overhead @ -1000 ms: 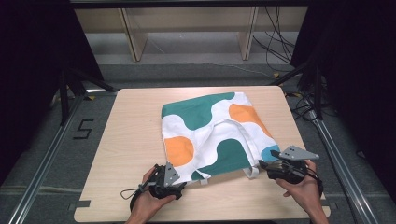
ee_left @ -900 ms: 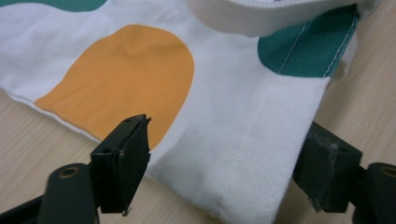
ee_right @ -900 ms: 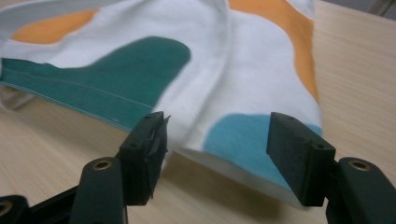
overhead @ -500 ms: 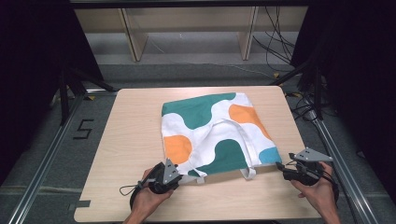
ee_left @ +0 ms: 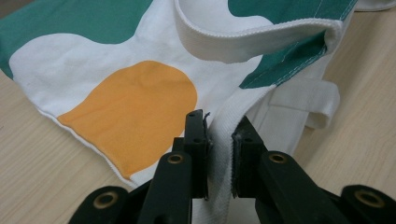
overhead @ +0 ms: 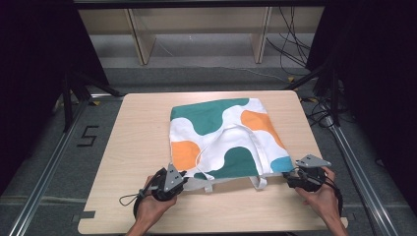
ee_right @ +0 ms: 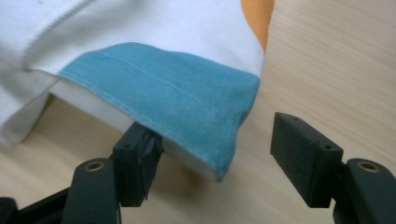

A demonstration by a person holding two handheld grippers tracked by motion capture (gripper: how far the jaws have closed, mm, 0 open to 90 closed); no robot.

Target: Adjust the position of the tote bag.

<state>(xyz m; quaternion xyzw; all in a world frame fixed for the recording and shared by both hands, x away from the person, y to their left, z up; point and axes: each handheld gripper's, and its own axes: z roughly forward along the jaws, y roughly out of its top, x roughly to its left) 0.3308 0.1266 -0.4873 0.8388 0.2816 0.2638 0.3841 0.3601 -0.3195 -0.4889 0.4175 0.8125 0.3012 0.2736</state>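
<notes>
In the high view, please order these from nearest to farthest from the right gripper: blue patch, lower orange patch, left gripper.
From the right gripper:
1. Blue patch, at the bag's near right corner.
2. Lower orange patch, on the bag's left side.
3. Left gripper, at the near left corner.

The gripper [ee_left: 219, 144] pinches the white edge of the patterned bag [ee_left: 135, 88] on the table [ee_left: 37, 158].

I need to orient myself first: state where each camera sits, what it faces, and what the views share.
High view: above the person's side, looking forward-down at the table; both hands show.
Left gripper view: on the left gripper, shut on the tote bag.
Right gripper view: on the open right gripper, at the bag's blue corner.
Shared: the bag.
</notes>
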